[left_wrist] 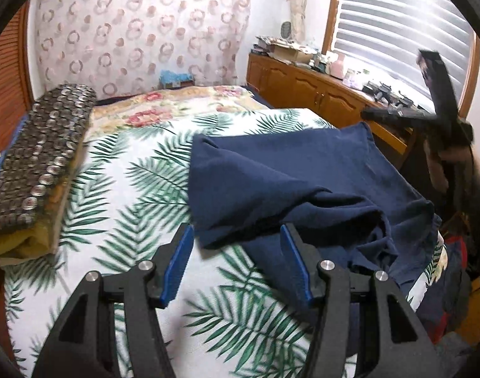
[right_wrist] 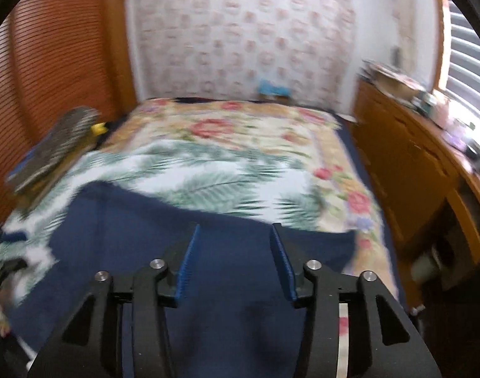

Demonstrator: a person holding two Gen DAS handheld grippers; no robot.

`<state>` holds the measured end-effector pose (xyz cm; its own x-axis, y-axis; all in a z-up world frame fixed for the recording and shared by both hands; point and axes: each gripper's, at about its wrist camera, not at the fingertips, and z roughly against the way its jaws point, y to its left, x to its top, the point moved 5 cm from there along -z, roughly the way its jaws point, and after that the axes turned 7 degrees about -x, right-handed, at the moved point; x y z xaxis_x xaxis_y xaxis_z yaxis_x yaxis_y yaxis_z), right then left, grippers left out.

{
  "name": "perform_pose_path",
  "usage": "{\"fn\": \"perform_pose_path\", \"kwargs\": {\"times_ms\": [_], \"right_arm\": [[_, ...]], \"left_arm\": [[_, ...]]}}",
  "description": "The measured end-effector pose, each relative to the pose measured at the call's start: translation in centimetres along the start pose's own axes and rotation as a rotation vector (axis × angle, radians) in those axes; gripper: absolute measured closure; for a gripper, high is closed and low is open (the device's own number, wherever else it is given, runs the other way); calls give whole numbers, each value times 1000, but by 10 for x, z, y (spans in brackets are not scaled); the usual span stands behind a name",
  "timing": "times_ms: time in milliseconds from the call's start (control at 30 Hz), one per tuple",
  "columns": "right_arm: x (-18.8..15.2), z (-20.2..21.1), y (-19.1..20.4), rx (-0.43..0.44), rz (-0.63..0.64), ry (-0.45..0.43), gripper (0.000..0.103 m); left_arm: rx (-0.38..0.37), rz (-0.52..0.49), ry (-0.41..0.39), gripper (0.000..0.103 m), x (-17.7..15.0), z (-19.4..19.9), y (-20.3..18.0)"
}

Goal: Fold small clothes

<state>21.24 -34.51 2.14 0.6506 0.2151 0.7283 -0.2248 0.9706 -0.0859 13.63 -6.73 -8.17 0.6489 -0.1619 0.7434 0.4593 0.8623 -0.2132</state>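
A navy garment (left_wrist: 302, 182) lies rumpled on the bed (left_wrist: 139, 189), on a palm-leaf sheet, partly folded over itself with loose folds bunched toward the near right edge. The left tool (left_wrist: 236, 239) hangs over the garment's near edge, its blue pads parted about halfway with nothing between them. The right tool (right_wrist: 235, 236) is likewise half open and empty above the cloth; its view is blurred. In the left view it shows raised at the right, beside a wooden cabinet (left_wrist: 302, 85). A beaded cushion (left_wrist: 41, 160) lies at the bed's left edge.
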Motion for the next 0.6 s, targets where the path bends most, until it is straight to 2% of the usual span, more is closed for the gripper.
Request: {"fn": "perform_pose_path", "kwargs": {"times_ms": [100,300,433,600], "right_arm": [[-14,6,46,91,53,4,52],[-46,5,107,213,120,59,46],[-64,5,127,248,144,92,46],[-78,7,132,260,139,106,45]], "left_arm": [[15,10,-22,47,0,12,7],[35,20,-51,47,2,23,15],[40,20,-61,47,3,26,18],[40,18,-69,47,2,28,18]]}}
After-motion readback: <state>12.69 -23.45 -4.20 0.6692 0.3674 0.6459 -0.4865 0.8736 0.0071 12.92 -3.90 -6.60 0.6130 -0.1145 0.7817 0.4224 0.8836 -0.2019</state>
